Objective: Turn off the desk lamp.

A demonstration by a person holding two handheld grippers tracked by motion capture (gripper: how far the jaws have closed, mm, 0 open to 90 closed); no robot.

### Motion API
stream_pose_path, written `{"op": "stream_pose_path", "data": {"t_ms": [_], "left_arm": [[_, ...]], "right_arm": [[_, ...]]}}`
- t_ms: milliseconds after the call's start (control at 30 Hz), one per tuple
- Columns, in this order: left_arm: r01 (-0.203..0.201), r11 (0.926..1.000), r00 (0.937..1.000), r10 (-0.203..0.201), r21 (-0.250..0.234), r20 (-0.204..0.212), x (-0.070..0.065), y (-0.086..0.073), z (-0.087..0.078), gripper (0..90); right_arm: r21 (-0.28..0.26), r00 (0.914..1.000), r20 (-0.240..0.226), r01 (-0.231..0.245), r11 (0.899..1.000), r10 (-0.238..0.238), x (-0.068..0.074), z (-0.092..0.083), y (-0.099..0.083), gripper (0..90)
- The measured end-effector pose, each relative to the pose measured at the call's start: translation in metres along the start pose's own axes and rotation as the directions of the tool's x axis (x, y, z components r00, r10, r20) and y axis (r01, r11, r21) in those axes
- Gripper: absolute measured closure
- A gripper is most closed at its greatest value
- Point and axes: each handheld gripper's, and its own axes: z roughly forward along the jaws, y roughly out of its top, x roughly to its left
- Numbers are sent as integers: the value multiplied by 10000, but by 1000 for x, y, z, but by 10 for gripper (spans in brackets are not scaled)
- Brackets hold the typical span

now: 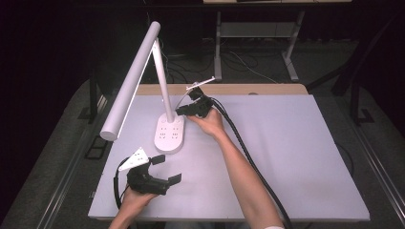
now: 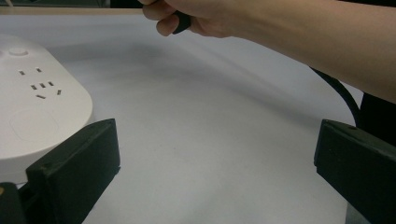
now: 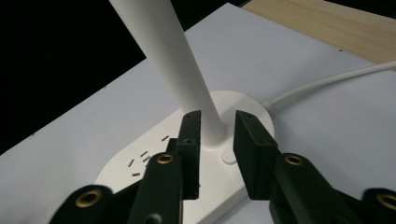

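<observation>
Desk lamp (image 1: 165, 102): near counter's (image 1: 296, 152) back-left edge, wide bare surface rightward. Right gripper (image 3: 215, 133): fingers narrowed astride lamp stem's foot, contact unclear. Left gripper (image 1: 167, 169): fingers wide, empty, beside lamp base (image 2: 32, 116).

A lab or test room — dark curtained walls, bare white table (image 1: 296, 157), floor cables (image 1: 243, 62)

A white plastic desk lamp (image 1: 143, 81) stands on the pale grey table, near its far left corner. Its oval base (image 1: 170, 133) carries socket slots and a round button; a slanted stem rises to a long tubular head tilting down leftward. A white cord (image 3: 327, 81) leaves the base.
</observation>
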Motion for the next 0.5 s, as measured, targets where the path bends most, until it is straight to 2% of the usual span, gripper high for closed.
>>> {"op": "stream_pose_path", "data": {"t_ms": [300, 367, 500], "left_arm": [[53, 10000, 10000, -53, -55, 3, 0, 0, 0, 0], [51, 10000, 10000, -51, -38, -3, 1, 0, 0, 0], [63, 10000, 10000, -63, -60, 1, 1, 0, 0, 0]], "right_arm": [[-42, 9987, -10, -500, 9987, 500, -8, 11, -5, 896], [-124, 9975, 13, -712, 9974, 712, -10, 14, -7, 899], [-7, 9969, 231, -755, 9971, 755, -11, 22, -10, 899]]}}
